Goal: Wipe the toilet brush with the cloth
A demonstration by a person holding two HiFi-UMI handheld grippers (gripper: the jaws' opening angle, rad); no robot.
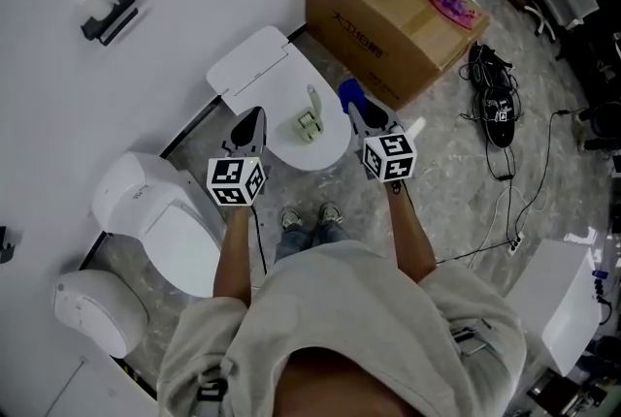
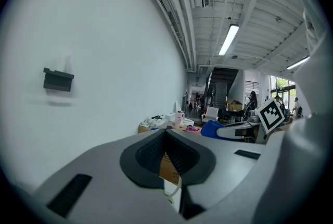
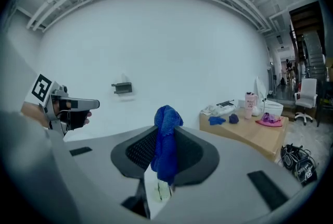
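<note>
Pinching the blue cloth (image 3: 166,126), the right gripper (image 1: 356,110) hangs just beside the toilet brush (image 1: 309,121) lying on the closed toilet lid (image 1: 277,85) — poised to wipe. The left gripper (image 1: 252,119), pressed together and empty, flanks the brush — likely to steady it.

toilet brush (image 3: 162,190) was nearly all hidden behind right gripper (image 3: 165,132) jaws | cloth (image 3: 167,116) was partly covered by them | clutter on cardboard box (image 1: 388,17) was too small to identify

Blue cloth (image 3: 165,142) looks fuzzy; toilet (image 1: 277,90) glossy white; box (image 1: 388,42) matt brown cardboard; floor (image 1: 448,168) smooth, marbled.
</note>
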